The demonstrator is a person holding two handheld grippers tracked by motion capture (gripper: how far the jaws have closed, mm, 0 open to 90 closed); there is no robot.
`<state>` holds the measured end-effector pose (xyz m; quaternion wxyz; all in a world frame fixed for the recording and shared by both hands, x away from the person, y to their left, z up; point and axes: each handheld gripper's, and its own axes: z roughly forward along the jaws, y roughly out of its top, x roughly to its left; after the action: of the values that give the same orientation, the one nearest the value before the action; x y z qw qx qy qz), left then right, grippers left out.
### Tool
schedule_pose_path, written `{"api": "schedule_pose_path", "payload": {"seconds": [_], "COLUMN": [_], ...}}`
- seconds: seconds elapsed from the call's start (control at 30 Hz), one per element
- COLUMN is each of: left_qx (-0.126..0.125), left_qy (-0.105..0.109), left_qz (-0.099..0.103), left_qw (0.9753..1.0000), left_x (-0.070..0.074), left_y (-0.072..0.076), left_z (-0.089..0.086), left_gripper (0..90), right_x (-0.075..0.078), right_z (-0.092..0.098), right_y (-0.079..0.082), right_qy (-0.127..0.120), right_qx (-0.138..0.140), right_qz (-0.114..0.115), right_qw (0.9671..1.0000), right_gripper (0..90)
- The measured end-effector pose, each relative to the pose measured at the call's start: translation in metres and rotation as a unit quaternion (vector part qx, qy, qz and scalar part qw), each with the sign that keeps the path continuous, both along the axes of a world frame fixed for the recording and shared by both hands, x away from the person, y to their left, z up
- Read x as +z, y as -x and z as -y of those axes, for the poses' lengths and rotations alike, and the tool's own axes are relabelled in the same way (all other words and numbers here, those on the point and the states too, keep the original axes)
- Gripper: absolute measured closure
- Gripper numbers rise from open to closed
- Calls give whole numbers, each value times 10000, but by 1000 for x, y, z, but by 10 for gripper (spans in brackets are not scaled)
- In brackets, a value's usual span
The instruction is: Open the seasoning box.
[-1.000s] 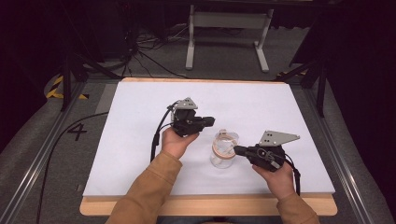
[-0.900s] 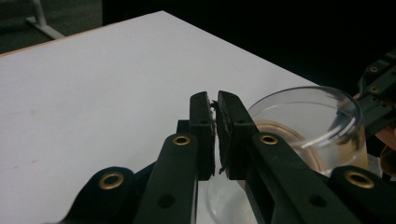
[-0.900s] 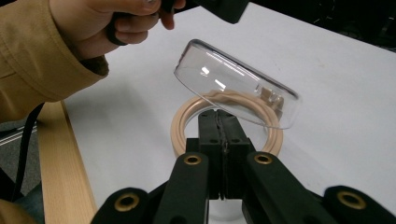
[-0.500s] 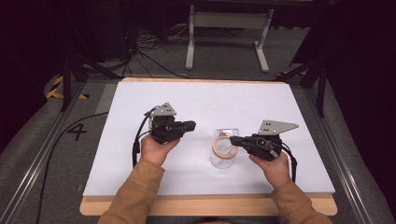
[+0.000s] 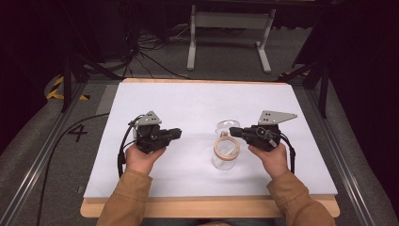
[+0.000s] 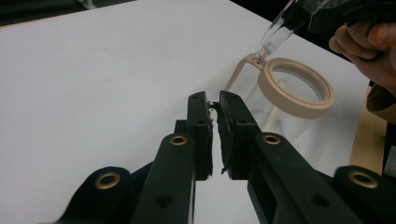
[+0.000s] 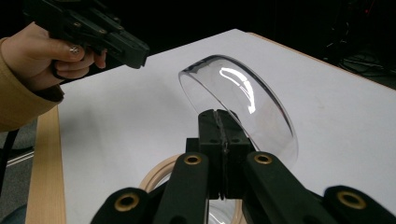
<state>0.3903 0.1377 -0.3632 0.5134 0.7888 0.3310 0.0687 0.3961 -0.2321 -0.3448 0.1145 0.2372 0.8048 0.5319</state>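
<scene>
Roughly midway along the table's near edge stands a clear jar with a tan rim, its clear lid tipped open and pinched in the right gripper's closed jaws. Well apart leftward, the left gripper is nearly closed, empty.

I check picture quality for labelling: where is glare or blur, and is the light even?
Right gripper view: bright glare streaks on the clear lid; the near jaws look soft. Left gripper view: the jar's tan rim is fairly sharp. High view: the white table is evenly lit, the surroundings dark.
</scene>
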Motion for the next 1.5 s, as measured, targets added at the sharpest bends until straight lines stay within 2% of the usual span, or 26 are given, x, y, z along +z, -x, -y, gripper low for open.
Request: {"api": "schedule_pose_path", "payload": {"seconds": [0.3,0.47,0.57,0.67,0.73,0.8,0.9,0.93,0.97,1.0,1.03,1.1,1.23,1.27,1.3,1.33,1.37,1.5], "left_qx": [182,190,167,153,153,154,80,46,42,17,37,38,233,362,362,426,426,657], "left_qy": [-15,-4,-68,-33,-38,-40,-112,-141,-173,-243,-273,-327,-449,-481,-481,-473,-473,-592], "left_qz": [-58,-72,-112,-78,-88,-78,-16,60,56,162,149,208,148,45,45,-15,-15,-104], "left_qw": [9998,9998,9998,9998,9998,9998,9999,9999,9998,9996,9995,9992,9986,9982,9982,9980,9980,9960], "left_x": [-3,-4,-5,-5,-5,-4,-2,-2,-1,0,1,2,3,1,1,0,0,-5], "left_y": [6,5,5,4,5,4,4,4,5,4,5,5,1,-1,-1,-3,-3,-10], "left_z": [-15,-16,-14,-13,-13,-13,-13,-13,-12,-12,-12,-13,-21,-26,-26,-29,-29,-41], "left_gripper": [832,831,830,829,826,820,810,804,800,799,796,788,768,764,758,758,749,709], "right_x": [-9,-14,-16,-14,-12,-6,2,5,8,10,12,14,19,20,20,20,20,15], "right_z": [-2,2,4,0,-1,-1,2,4,6,9,12,16,38,44,44,56,56,86], "right_y": [-17,-23,-24,-20,-18,-13,-7,-5,-3,-1,0,1,3,2,2,1,1,-5], "right_qy": [10,101,83,204,189,127,107,120,165,226,260,282,273,283,283,275,275,300], "right_qx": [-96,-260,-309,-291,-258,-201,-151,-146,-171,-212,-266,-311,-571,-668,-668,-844,-844,-1297], "right_qz": [-145,-230,-297,-187,-165,-49,66,114,163,238,274,284,283,288,288,256,256,137], "right_qw": [9998,9993,9990,9992,9994,9997,9998,9998,9996,9992,9989,9987,9976,9969,9969,9957,9957,9910], "right_gripper": [900,900,900,900,900,900,899,897,894,876,858,846,787,776,776,740,740,683]}}
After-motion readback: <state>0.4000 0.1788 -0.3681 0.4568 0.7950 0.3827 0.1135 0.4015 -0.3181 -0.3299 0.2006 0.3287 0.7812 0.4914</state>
